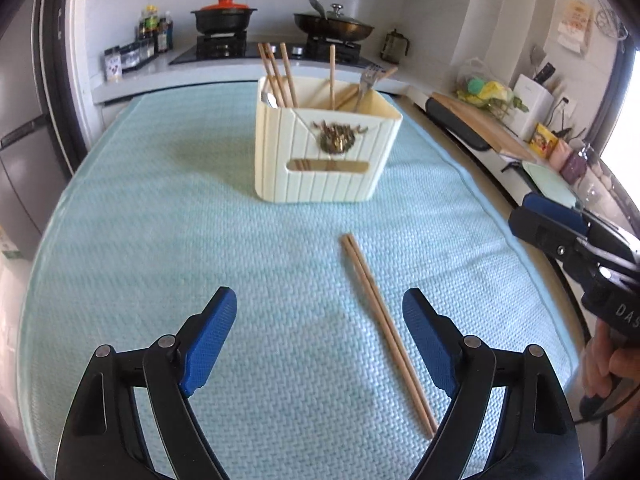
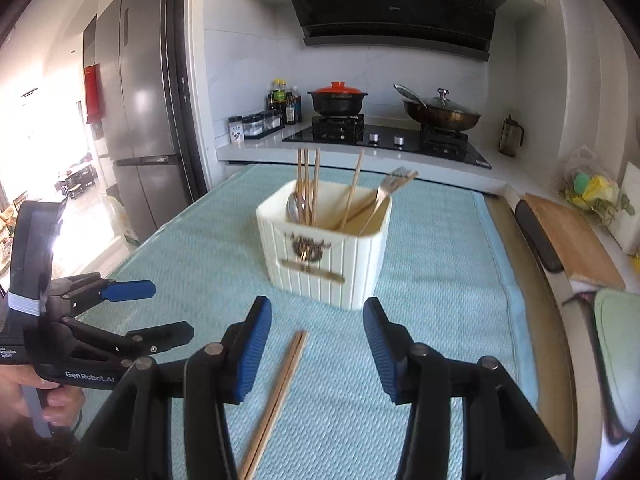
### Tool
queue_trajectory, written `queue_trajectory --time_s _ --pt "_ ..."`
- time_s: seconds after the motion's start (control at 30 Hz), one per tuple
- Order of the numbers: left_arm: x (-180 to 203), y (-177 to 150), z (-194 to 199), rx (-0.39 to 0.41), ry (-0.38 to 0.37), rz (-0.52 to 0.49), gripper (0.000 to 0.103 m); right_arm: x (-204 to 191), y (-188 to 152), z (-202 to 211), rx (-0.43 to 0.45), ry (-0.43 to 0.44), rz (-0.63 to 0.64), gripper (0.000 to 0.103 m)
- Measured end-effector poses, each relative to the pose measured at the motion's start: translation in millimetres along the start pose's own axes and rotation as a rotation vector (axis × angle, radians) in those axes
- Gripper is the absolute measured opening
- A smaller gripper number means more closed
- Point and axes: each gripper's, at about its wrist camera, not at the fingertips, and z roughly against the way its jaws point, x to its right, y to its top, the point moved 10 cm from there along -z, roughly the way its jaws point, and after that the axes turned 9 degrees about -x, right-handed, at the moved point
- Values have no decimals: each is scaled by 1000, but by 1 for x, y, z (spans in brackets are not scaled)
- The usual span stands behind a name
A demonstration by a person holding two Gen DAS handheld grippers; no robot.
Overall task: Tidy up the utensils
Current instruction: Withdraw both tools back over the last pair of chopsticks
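A cream utensil holder [image 1: 326, 152] stands on the light blue mat [image 1: 200, 220] and holds several chopsticks, a spoon and a fork; it also shows in the right wrist view [image 2: 326, 252]. A pair of wooden chopsticks [image 1: 386, 330] lies flat on the mat in front of the holder, also seen in the right wrist view [image 2: 276, 404]. My left gripper [image 1: 320, 328] is open and empty, the chopsticks lying between its fingers near the right one. My right gripper [image 2: 318, 344] is open and empty above the chopsticks' far end. Each gripper shows in the other's view, the right one [image 1: 560, 232] and the left one [image 2: 132, 312].
Behind the mat is a counter with a stove, a red-lidded black pot [image 2: 338, 100] and a lidded wok [image 2: 440, 114]. A fridge [image 2: 136, 120] stands at the left. A wooden cutting board [image 2: 572, 240] and a black-edged item lie along the right counter.
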Motion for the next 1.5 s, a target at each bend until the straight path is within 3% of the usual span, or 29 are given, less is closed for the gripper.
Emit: queue_trajectory --time_s 0.2,0.37,0.73,0.97,1.13,1.23,1.33,1.5 --pt "5 -28 -24 -39 -7 53 86 13 -72 -11 -48 -67 -99 49" --pt "3 -37 -37 -63 -32 86 86 26 -103 -12 -72 -70 -170 49" --pt "-23 -46 -46 -61 -11 145 86 18 -115 -28 -95 -46 -173 49" --pt "-26 -56 -51 -69 -12 165 86 -9 -107 -54 -140 73 -163 48" --pt "-28 -55 -56 -85 9 165 86 -29 -105 -84 -215 122 -132 24" --pt "-32 -55 -60 -93 25 172 86 -33 -103 -96 -232 133 -138 23" --pt "-36 -55 -61 -89 29 181 86 -35 -108 -107 -276 129 -139 12" --pt "-38 -55 -61 -86 23 185 86 -35 -108 -110 -285 121 -147 11"
